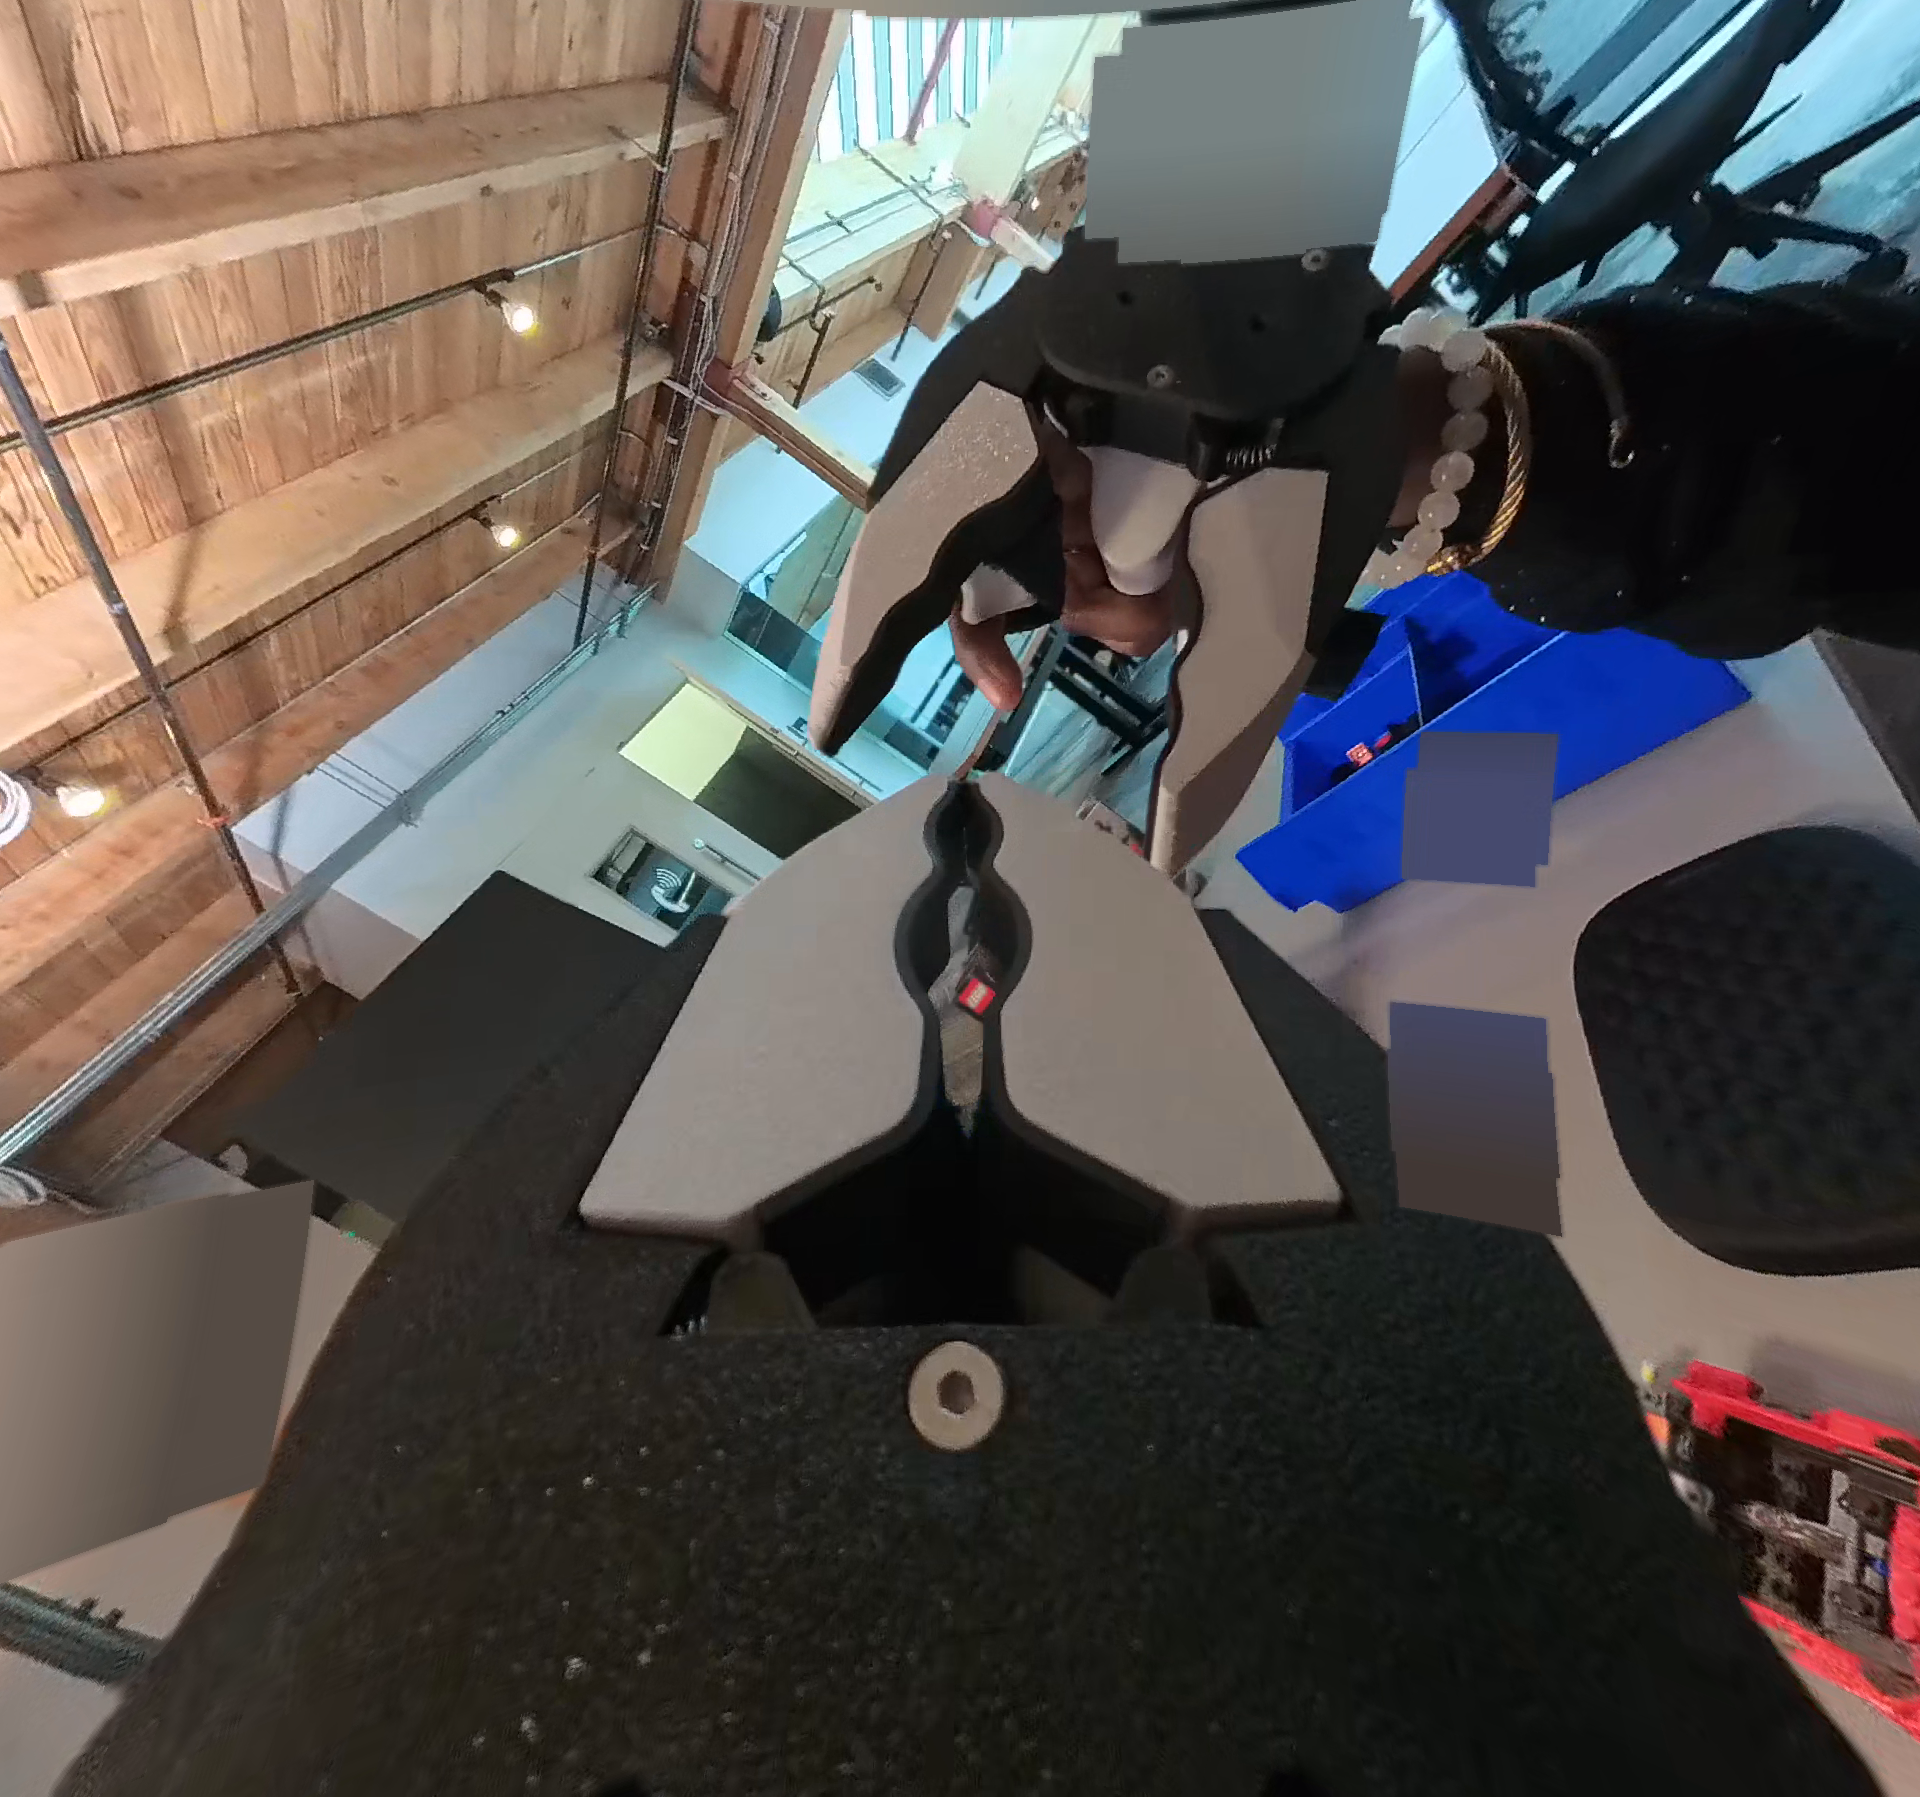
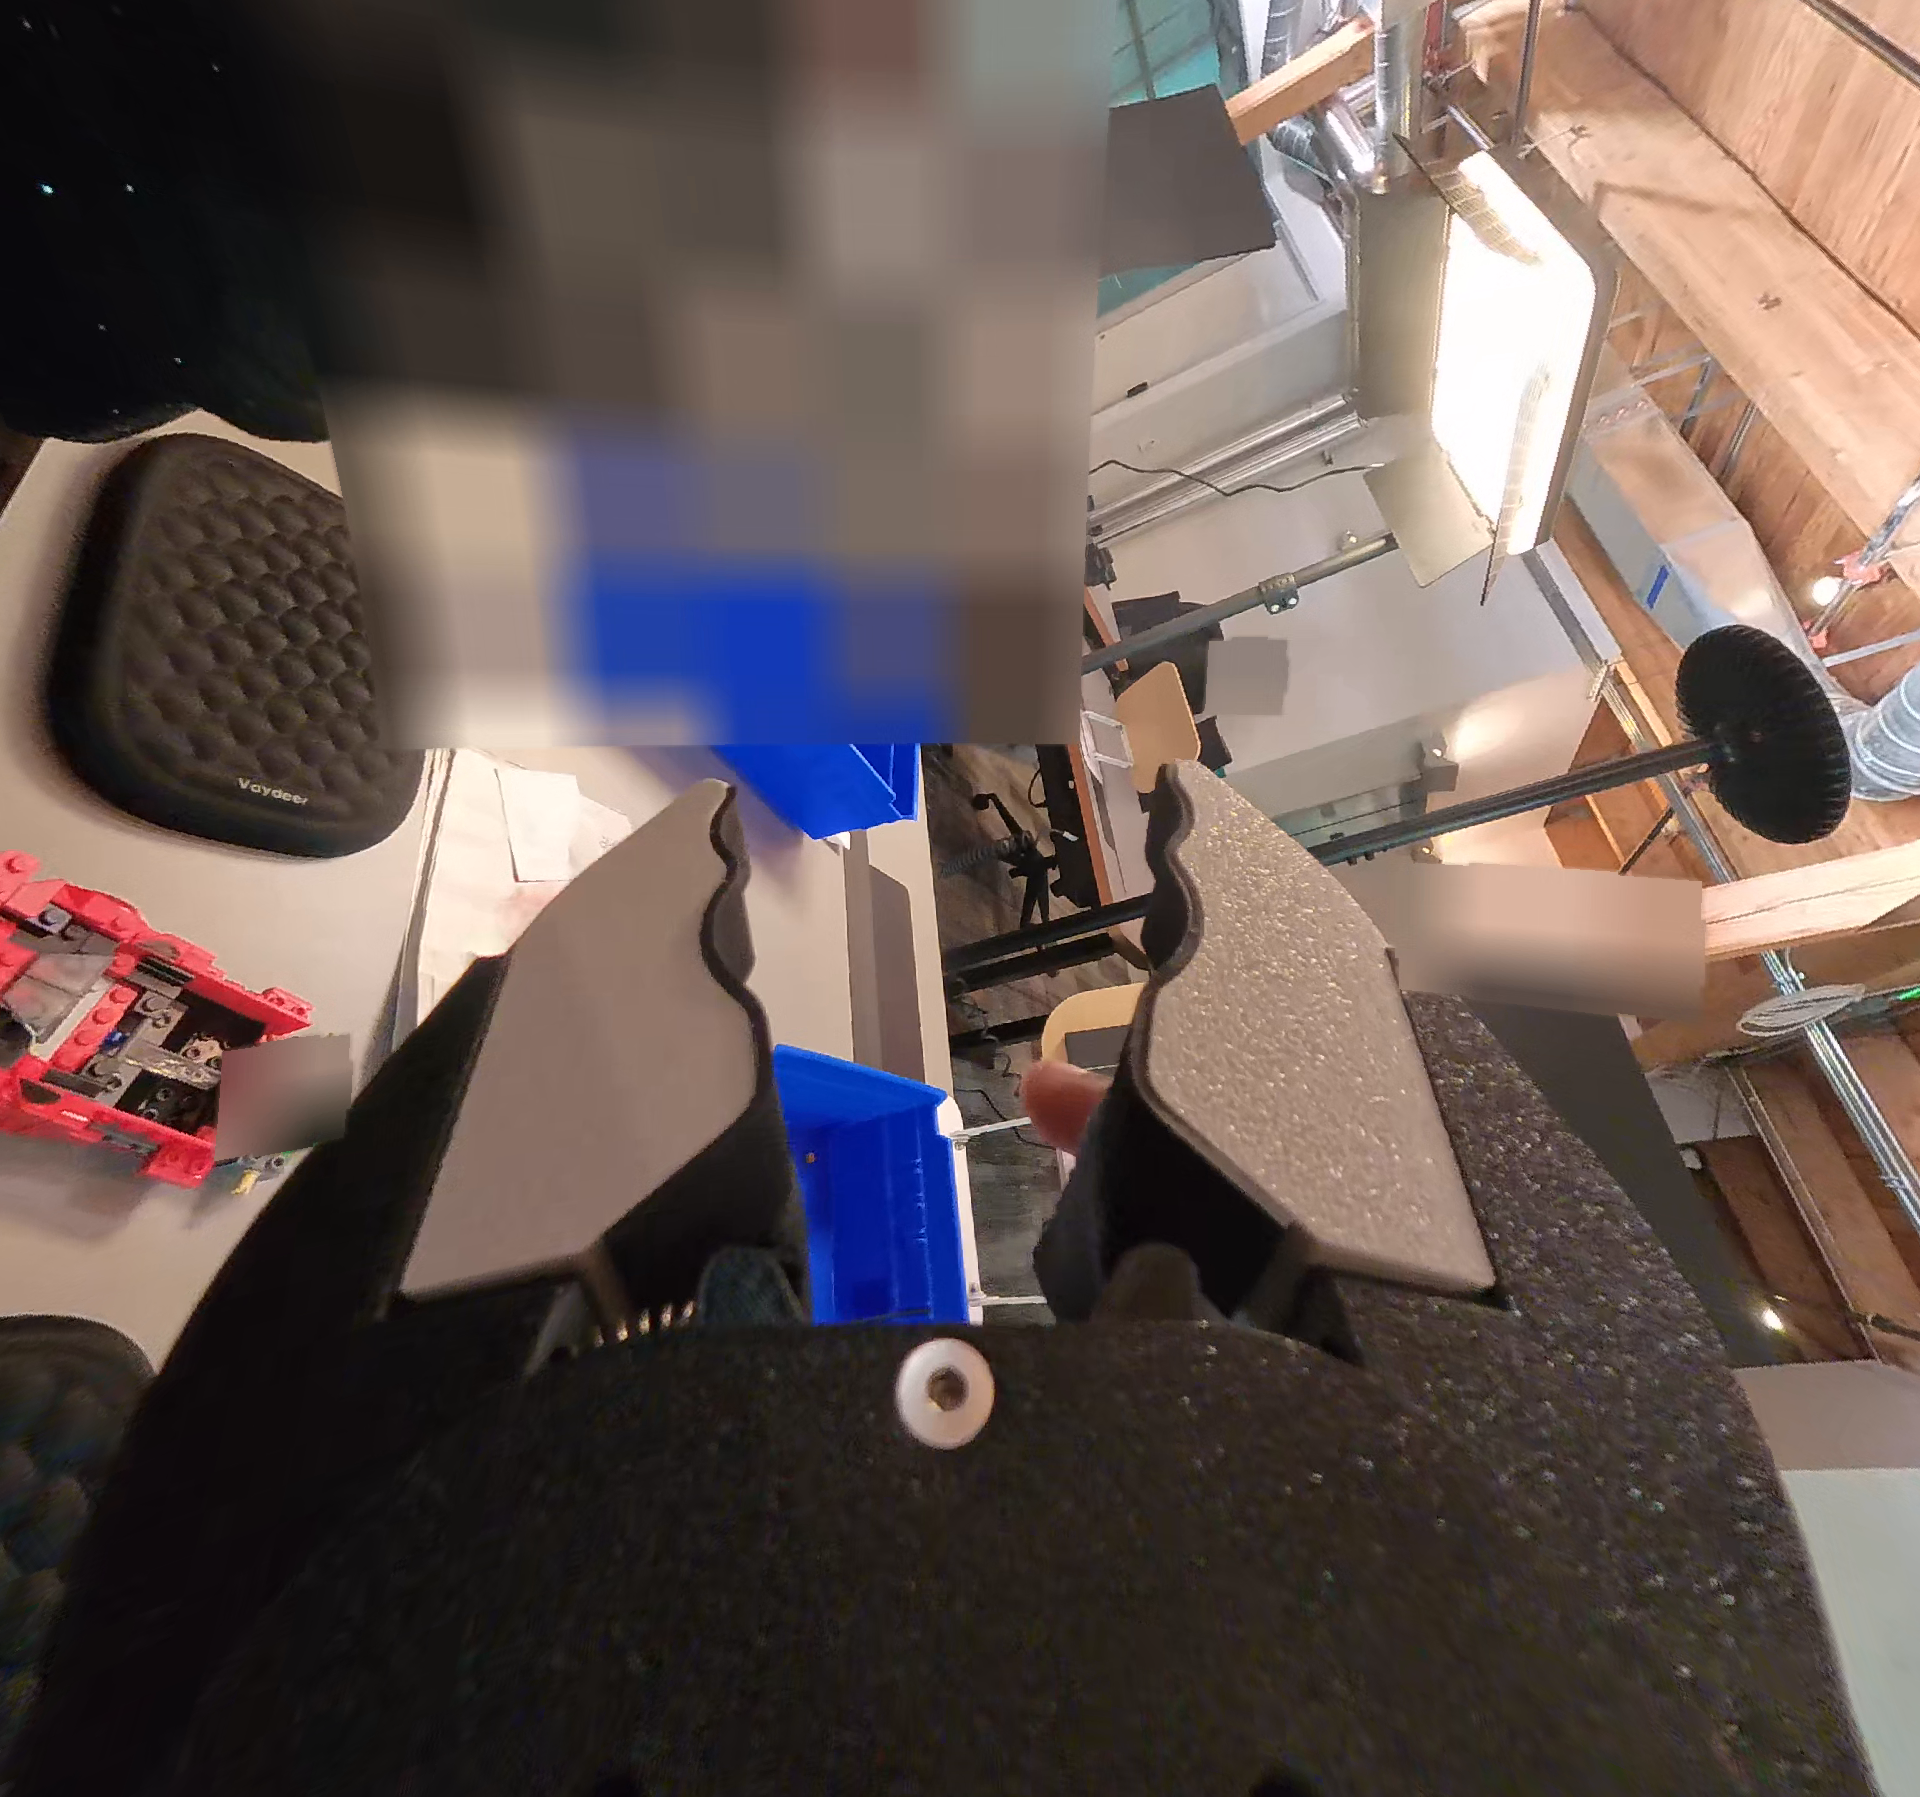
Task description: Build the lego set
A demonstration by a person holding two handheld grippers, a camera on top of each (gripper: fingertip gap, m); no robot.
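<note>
Up in the air, the left gripper [image 1: 961, 797] is pinching a thin grey bag [image 1: 964, 1015] with a red tag between closed fingers. Facing it, the right gripper [image 2: 945, 812] is hanging wide apart, gripping nothing. Below, the red model [image 2: 114, 1030] is sitting on the table [image 2: 343, 926] near a black pad [image 2: 223, 646] and blue bins [image 1: 1455, 708]

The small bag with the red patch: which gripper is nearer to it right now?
Left. The left gripper is shut on the small bag, pinched between its fingers. The right gripper hangs open just beyond the left fingertips, not holding the bag.
</note>
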